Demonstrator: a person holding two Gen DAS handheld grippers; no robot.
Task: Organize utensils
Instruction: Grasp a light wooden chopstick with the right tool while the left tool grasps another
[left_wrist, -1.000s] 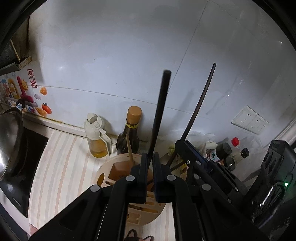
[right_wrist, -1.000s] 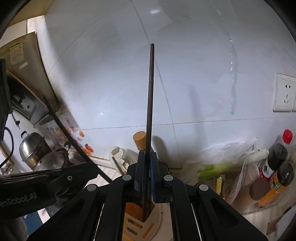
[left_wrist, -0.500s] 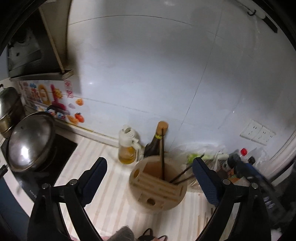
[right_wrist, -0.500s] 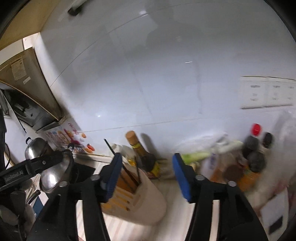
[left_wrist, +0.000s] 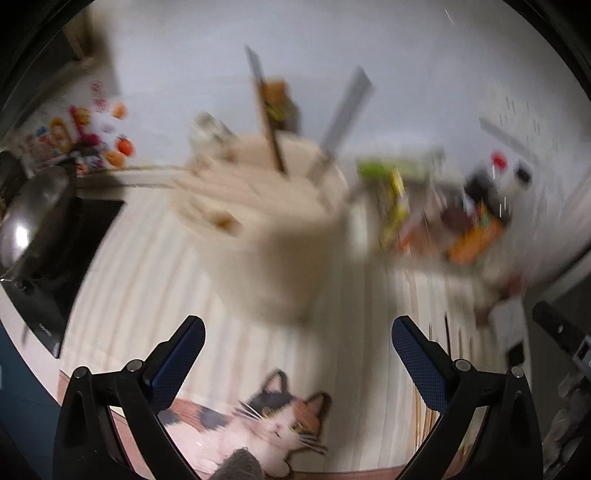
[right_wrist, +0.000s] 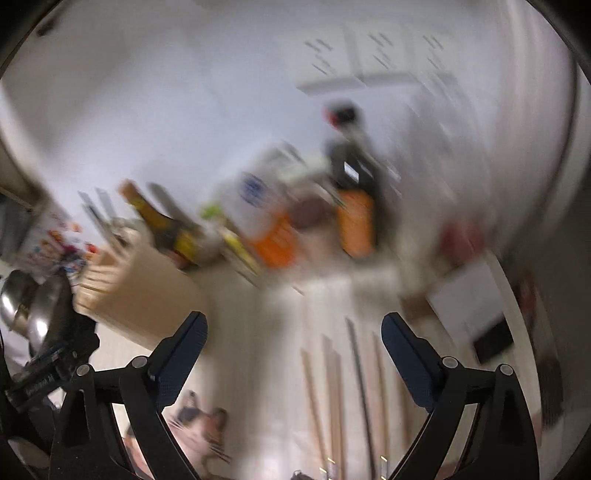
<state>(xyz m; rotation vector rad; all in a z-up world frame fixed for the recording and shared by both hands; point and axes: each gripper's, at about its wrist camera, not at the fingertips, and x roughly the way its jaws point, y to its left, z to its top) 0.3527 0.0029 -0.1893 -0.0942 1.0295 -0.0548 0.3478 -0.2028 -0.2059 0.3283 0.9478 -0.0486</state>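
Both views are motion-blurred. A round beige utensil holder (left_wrist: 280, 229) stands on the striped counter, with dark chopsticks (left_wrist: 271, 140) upright in it. My left gripper (left_wrist: 297, 354) hangs in front of the holder, its jaws opening wide with nothing between them. In the right wrist view the holder (right_wrist: 136, 291) sits at the left. Several loose chopsticks (right_wrist: 354, 387) lie on the counter below my right gripper (right_wrist: 293, 347). Its jaws are opening and hold nothing.
A steel pan (left_wrist: 33, 210) rests on a black cooktop (left_wrist: 66, 258) at the left. Bottles and packets (left_wrist: 472, 229) crowd the back right corner by the wall. A mat with a cat picture (left_wrist: 266, 424) lies at the counter's front edge.
Both grippers were shut on dark chopsticks over the holder, then opened and let them go into it. Both have drawn back and tipped down. The right one swung toward the loose chopsticks.
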